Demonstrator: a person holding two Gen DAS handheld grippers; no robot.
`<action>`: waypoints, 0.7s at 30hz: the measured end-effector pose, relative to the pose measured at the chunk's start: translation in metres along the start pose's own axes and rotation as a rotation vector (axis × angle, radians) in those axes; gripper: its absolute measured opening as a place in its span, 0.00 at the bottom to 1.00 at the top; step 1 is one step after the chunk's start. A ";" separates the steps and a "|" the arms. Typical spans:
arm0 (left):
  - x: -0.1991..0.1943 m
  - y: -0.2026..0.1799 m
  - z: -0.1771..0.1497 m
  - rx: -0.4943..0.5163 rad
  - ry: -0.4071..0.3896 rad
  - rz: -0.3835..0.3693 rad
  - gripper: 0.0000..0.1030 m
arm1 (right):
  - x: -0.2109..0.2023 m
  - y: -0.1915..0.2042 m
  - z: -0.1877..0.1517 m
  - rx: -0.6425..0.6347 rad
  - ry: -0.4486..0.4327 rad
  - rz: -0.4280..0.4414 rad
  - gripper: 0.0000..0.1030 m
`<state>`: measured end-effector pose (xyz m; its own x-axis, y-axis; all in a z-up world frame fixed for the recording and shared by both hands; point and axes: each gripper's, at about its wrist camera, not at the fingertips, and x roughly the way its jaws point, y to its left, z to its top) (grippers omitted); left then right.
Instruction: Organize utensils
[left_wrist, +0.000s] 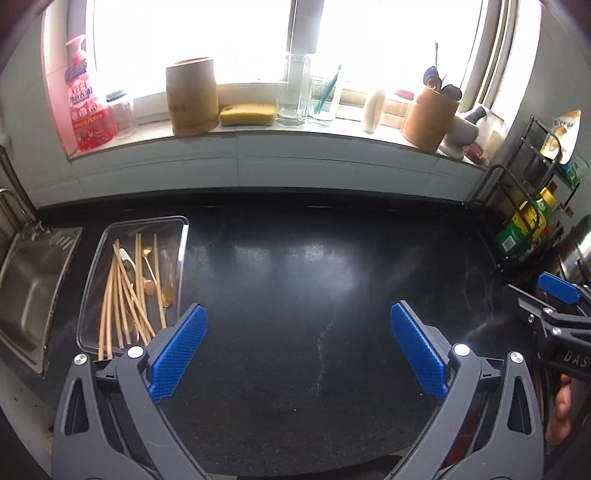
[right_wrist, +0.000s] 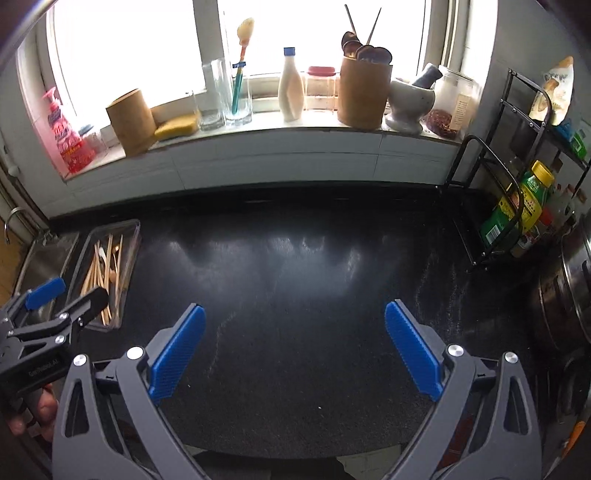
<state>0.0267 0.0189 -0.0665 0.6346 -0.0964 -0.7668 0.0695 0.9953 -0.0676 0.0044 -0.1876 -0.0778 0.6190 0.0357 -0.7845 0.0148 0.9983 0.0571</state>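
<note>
Hovering over bare black counter (left_wrist: 295, 266), the left gripper (left_wrist: 298, 347) and right gripper (right_wrist: 294, 347) both gaped wide, holding nothing. Farther left, the clear tray (left_wrist: 110, 236) held a jumble of chopsticks (left_wrist: 122, 295) and spoons (left_wrist: 149, 266), unsorted. On the sill beyond, two holders (right_wrist: 364, 92) waited; sorting looked barely begun.

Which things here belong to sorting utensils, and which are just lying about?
Job: clear plastic tray of wooden chopsticks and gold spoons; tan cylindrical holder; brown utensil crock.
Lying about: yellow sponge, pink soap bottle, stone mortar.
</note>
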 end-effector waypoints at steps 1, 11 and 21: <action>-0.002 0.000 -0.001 0.003 -0.004 0.007 0.94 | -0.001 0.002 0.000 -0.001 0.000 0.004 0.92; -0.007 0.003 -0.004 -0.010 -0.007 0.083 0.94 | -0.003 0.007 0.000 -0.024 -0.009 0.045 0.92; -0.009 0.011 -0.003 -0.046 0.036 0.049 0.94 | 0.000 0.008 0.007 -0.024 -0.008 0.052 0.92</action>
<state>0.0198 0.0306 -0.0624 0.6081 -0.0477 -0.7924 0.0031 0.9983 -0.0577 0.0099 -0.1803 -0.0733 0.6250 0.0872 -0.7758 -0.0360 0.9959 0.0829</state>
